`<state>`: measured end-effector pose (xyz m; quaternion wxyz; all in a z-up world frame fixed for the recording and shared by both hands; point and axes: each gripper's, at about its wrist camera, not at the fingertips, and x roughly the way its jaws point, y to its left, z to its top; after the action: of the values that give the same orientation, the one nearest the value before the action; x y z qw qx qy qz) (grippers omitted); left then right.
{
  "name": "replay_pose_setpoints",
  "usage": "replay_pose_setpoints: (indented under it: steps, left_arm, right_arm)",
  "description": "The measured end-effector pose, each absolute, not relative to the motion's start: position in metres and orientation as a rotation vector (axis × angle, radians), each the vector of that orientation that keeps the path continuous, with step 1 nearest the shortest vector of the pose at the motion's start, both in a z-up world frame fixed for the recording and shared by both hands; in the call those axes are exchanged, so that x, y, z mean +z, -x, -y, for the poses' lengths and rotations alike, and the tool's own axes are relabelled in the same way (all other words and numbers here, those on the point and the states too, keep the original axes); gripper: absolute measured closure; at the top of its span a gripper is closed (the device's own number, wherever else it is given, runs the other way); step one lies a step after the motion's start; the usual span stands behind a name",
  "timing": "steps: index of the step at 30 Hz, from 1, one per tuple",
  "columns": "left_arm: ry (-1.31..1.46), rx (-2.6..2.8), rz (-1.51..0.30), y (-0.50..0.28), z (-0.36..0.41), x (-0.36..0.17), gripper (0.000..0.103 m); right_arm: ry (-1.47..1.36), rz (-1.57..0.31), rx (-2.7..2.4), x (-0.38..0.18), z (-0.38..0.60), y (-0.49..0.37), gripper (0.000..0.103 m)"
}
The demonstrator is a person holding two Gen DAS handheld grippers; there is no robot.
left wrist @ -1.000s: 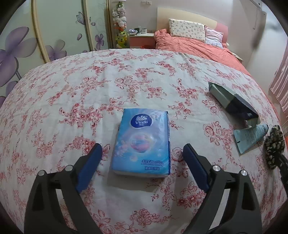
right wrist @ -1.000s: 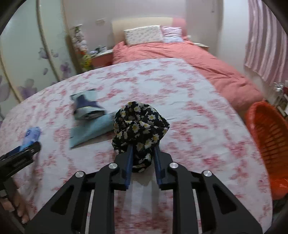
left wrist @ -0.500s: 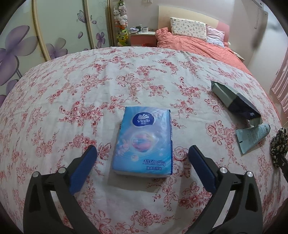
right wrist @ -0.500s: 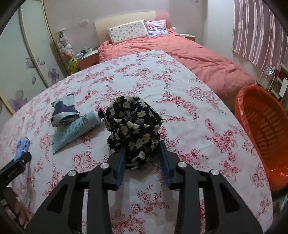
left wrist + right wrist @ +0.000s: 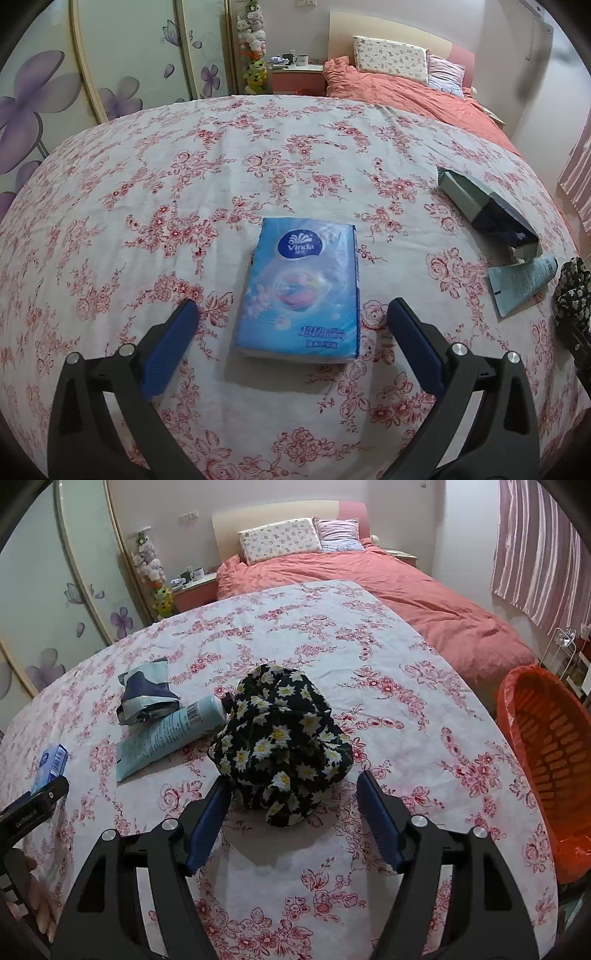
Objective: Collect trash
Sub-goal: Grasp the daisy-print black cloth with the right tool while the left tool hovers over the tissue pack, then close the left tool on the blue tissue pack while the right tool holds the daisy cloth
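On floral cloth, both grippers gape: left (image 5: 291, 310) astride tissues (image 5: 301, 290), right (image 5: 293, 781) around hat (image 5: 282, 744); basket (image 5: 546, 757) beyond right edge.

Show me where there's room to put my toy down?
Bare cloth lies left of the tissue pack, and between the daisy hat and orange basket. Crowded where the tube and crumpled wrapper sit beside the hat.

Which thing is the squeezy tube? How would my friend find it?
Look on the flowery tablecloth, just left of the black daisy-print cloth bundle. The tube lies flat beside a crumpled dark packet. It is the only long, pale blue-green thing, with a barcode near its round end.
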<state>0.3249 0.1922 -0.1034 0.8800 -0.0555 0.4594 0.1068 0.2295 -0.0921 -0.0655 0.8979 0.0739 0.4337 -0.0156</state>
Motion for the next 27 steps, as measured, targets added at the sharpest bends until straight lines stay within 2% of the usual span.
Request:
replay_pose_setpoints:
  steps: [27]
  left_arm:
    - [0.115,0.223,-0.958,-0.325,-0.191,-0.104,0.003]
  right_arm:
    - [-0.257,-0.871,0.023,-0.064,0.108,-0.225,0.032]
